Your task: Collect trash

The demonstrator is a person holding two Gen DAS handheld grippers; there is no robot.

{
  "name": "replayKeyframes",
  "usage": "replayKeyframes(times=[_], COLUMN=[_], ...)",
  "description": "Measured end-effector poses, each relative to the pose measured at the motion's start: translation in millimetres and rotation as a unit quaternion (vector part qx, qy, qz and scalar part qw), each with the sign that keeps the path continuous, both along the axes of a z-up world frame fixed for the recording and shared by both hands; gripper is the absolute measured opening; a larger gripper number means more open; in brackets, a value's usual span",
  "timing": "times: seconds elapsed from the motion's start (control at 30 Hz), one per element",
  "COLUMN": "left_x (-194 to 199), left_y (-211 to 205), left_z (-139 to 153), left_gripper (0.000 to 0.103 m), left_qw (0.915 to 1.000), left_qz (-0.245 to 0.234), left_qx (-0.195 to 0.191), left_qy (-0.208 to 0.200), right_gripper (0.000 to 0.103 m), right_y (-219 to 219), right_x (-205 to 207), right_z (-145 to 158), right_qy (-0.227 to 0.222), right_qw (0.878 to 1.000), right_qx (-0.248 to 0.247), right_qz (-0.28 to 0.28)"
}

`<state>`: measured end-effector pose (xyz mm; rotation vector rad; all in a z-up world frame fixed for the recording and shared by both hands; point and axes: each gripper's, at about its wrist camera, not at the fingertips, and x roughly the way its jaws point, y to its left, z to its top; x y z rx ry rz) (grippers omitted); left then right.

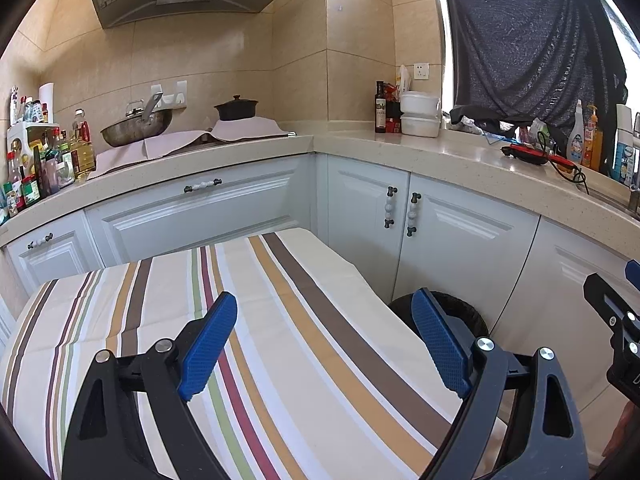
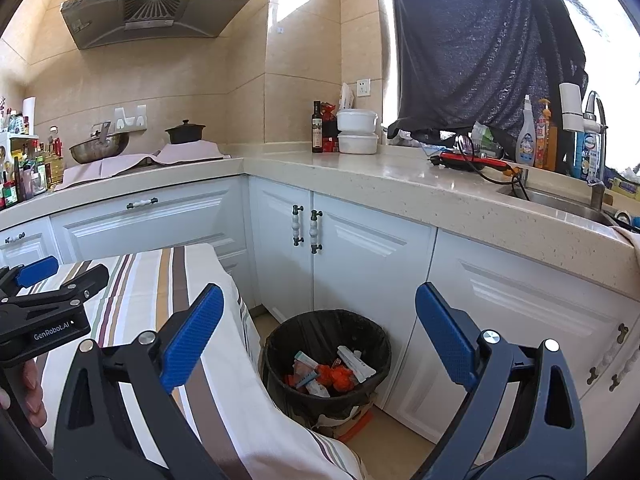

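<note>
A round bin lined with a black bag (image 2: 326, 360) stands on the floor beside the table, against the white cabinets. Inside it lie red-orange scraps and white wrappers (image 2: 332, 372). Its rim also shows in the left wrist view (image 1: 472, 312). My right gripper (image 2: 320, 332) is open and empty, held above the bin. My left gripper (image 1: 324, 340) is open and empty above the striped tablecloth (image 1: 280, 340). The left gripper also shows in the right wrist view (image 2: 44, 292), at the far left.
White cabinets (image 2: 360, 264) and an L-shaped stone counter (image 2: 400, 176) surround the table. On the counter are a wok (image 1: 136, 126), a dark pot (image 1: 236, 108), bottles (image 1: 48, 168), white tubs (image 2: 357, 132), a red tool (image 2: 472, 162) and a sink (image 2: 560, 200).
</note>
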<state>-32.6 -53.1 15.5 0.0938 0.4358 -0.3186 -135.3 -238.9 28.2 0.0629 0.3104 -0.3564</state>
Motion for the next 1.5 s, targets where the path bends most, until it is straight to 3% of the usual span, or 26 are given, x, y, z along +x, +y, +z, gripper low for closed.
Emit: replayKeyframes(times=[1.27, 1.5], left_x=[3.0, 0.2], left_y=[-3.5, 1.7], left_z=[-4.2, 0.2], left_gripper=[0.087, 0.088], left_qw=[0.9999, 1.0], left_qz=[-0.008, -0.001], left_qx=[0.005, -0.005], left_qy=[0.011, -0.002], right_gripper=[0.094, 0.094], right_y=[-1.4, -1.5], right_x=[0.9, 1.0], right_z=[0.7, 0.3], right_qy=[-0.001, -0.001], right_qw=[1.0, 1.0], right_qx=[-0.001, -0.001], right_qz=[0.0, 0.001])
